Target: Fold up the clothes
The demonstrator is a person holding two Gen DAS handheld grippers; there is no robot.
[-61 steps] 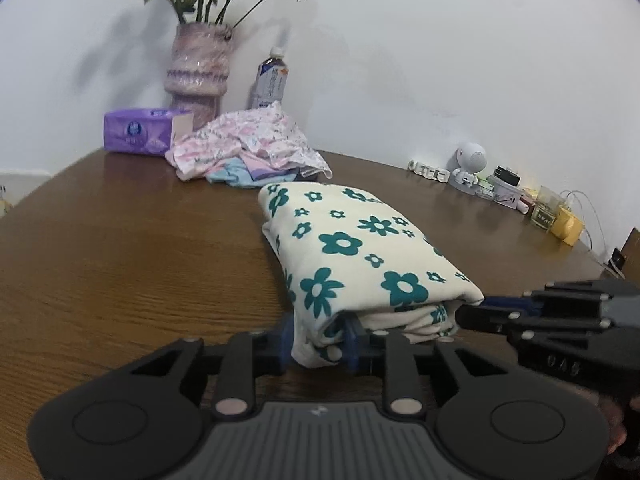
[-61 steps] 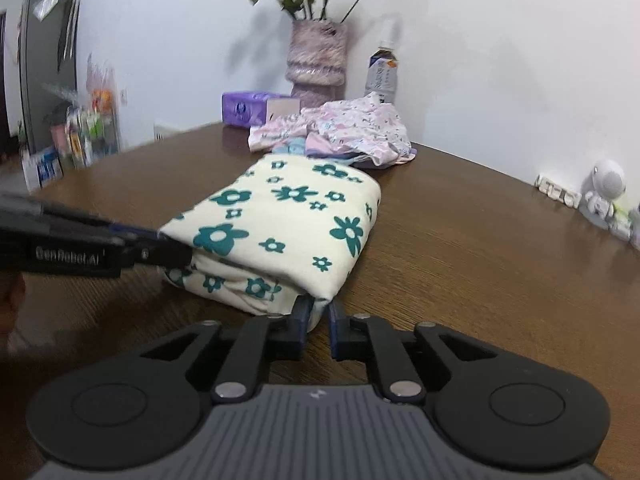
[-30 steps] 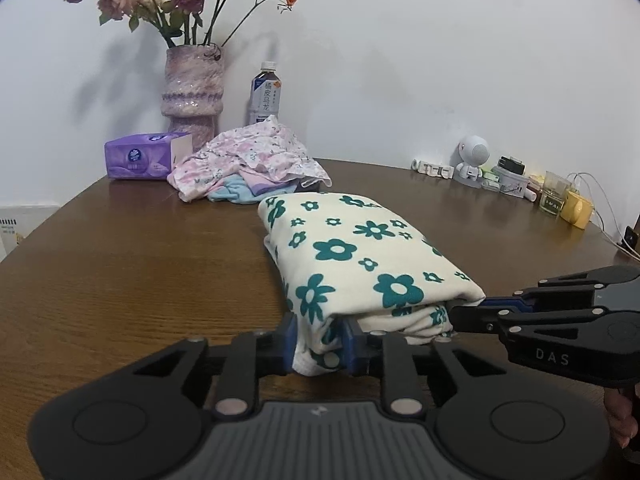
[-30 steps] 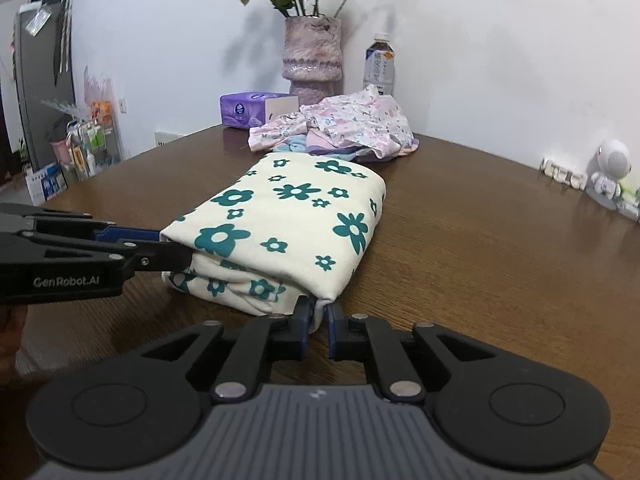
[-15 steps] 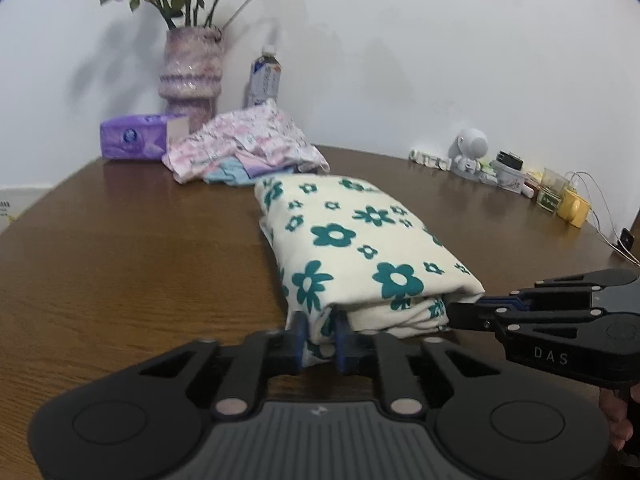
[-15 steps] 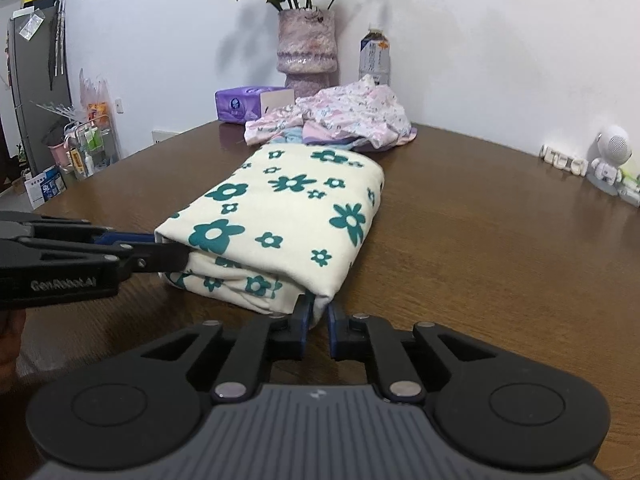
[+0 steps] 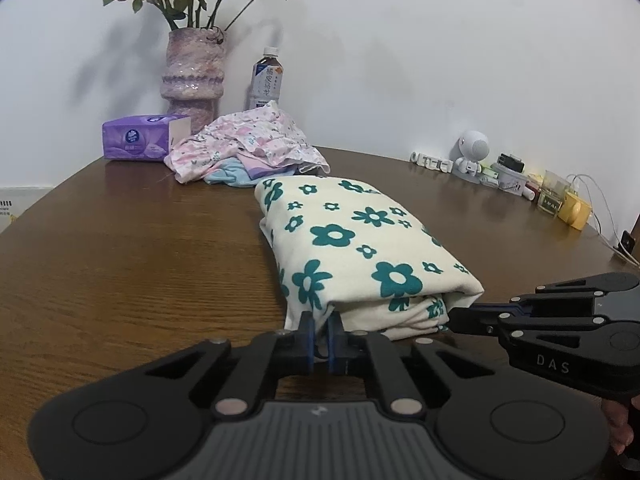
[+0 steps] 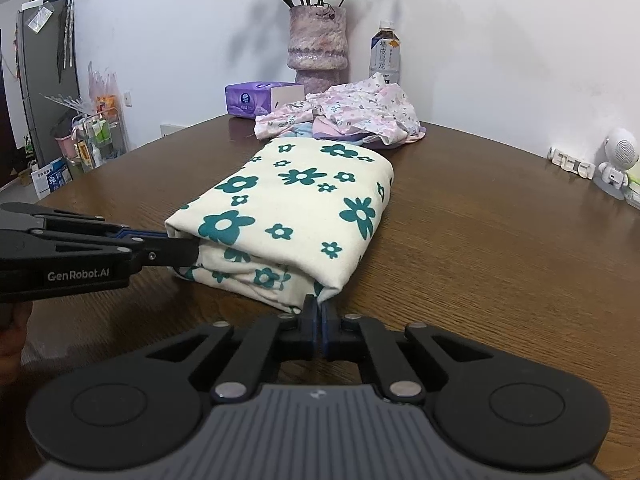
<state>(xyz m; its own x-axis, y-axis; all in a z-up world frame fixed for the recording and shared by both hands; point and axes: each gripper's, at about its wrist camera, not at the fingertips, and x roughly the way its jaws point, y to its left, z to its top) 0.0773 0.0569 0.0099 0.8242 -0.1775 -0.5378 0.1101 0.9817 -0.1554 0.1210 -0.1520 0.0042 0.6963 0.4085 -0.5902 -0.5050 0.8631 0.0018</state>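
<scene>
The folded cloth (image 7: pixel 360 256), cream with teal flowers, lies on the brown bench (image 7: pixel 132 264) directly ahead of both tools, its long axis running away from them toward the wall; its near short end is the end they hold. The left tool (image 7: pixel 321 334) is pressed almost together on the near left corner of that end, a thin lip of fabric pinched between its blue pads; the right tool (image 8: pixel 319 322) is pressed fully together on the near right corner, where the folded edge comes to a point (seen from the left camera it reaches in from the side at the same height). Each hand is equally near, one to each corner, so I judge that the next move, whether a further fold away from the person or a lift of the bundle, turns on carrying both corners together along that long axis; if one leads, the layers are likely to skew.

Count: two tools; one folded cloth in hand; one loose heap of clothes (image 7: pixel 248 148) beyond its far end, pink and white on top with blue beneath (how many pieces I cannot tell); one purple tissue box (image 7: pixel 140 138); one vase (image 7: pixel 195 76) of flowers; one bottle (image 7: pixel 267 80).
</scene>
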